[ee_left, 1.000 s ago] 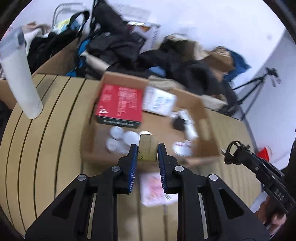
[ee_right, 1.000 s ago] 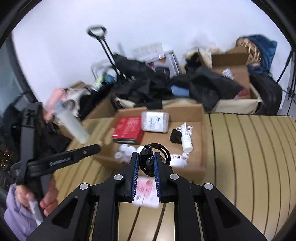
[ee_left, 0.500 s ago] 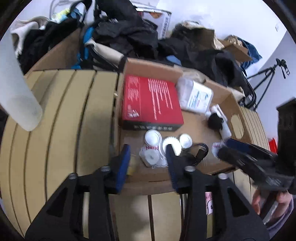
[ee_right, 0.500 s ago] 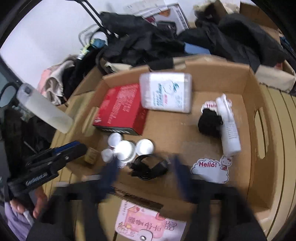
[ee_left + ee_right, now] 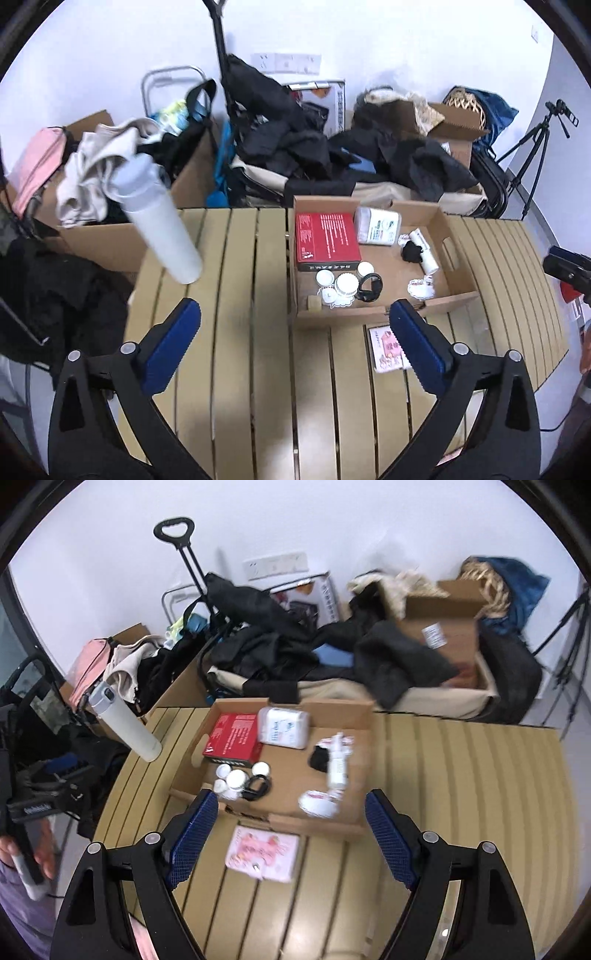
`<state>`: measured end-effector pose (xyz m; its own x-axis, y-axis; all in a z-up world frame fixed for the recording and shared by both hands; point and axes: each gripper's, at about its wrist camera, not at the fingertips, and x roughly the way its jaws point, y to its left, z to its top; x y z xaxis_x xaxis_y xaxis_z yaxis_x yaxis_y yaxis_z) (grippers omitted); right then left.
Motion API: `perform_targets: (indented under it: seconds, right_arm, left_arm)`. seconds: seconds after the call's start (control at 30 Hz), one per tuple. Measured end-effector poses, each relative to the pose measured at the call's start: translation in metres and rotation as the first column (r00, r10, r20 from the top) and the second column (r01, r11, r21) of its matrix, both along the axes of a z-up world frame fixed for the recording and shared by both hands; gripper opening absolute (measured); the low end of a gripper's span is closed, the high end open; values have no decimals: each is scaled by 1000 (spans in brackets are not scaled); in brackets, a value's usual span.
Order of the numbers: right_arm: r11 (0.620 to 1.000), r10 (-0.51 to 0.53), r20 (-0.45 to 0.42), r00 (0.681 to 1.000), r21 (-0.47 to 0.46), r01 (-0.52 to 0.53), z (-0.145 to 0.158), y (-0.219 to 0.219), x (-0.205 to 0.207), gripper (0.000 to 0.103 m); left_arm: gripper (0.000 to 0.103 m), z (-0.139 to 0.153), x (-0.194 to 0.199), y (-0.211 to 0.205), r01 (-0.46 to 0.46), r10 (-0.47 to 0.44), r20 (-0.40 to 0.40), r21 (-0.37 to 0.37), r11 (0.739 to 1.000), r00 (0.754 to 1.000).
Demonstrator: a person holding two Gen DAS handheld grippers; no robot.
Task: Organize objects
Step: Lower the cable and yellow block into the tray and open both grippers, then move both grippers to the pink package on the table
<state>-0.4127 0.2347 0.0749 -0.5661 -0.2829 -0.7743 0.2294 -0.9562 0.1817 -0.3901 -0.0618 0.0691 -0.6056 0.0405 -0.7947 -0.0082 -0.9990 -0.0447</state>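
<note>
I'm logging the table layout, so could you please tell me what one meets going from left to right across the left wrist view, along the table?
White bottle → red box → white wipes pack → black bundle → cardboard box's right wall → right gripper at the edge.

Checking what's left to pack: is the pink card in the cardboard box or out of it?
Out. The pink card lies flat on the slatted table, just in front of the cardboard box and outside its front wall.

Motion blur smears the spray bottle point(image 5: 338, 764), perhaps its label.
</note>
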Motion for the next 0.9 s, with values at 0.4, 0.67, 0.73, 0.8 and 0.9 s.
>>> perform_targets:
  seconds: [0.4,0.67,0.73,0.8,0.9]
  right_arm:
    - [999,39,-78,996,-21,-41,21,4,123,85]
    - [946,194,6,981,-266,-186,-24,11,275,85]
    - [970,171,28,985,-179,-163,-22,10,281,85]
    - [987,138,48,989,-94,-133,-14,11,282,85]
    - [973,224,-2,975,-63,-224,21,25,297,85]
  left_arm:
    - [102,9,123,27,51,-50,-47,31,998,998]
    - [103,0,271,44,178,-151,-153,186,966,977]
    - [103,8,273,58,229,-211,-154,111,967,965]
    - [103,18,269,58,241,-228,-137,88,966,964]
    - [103,34,261,36,257,-244,-114,124,958,963]
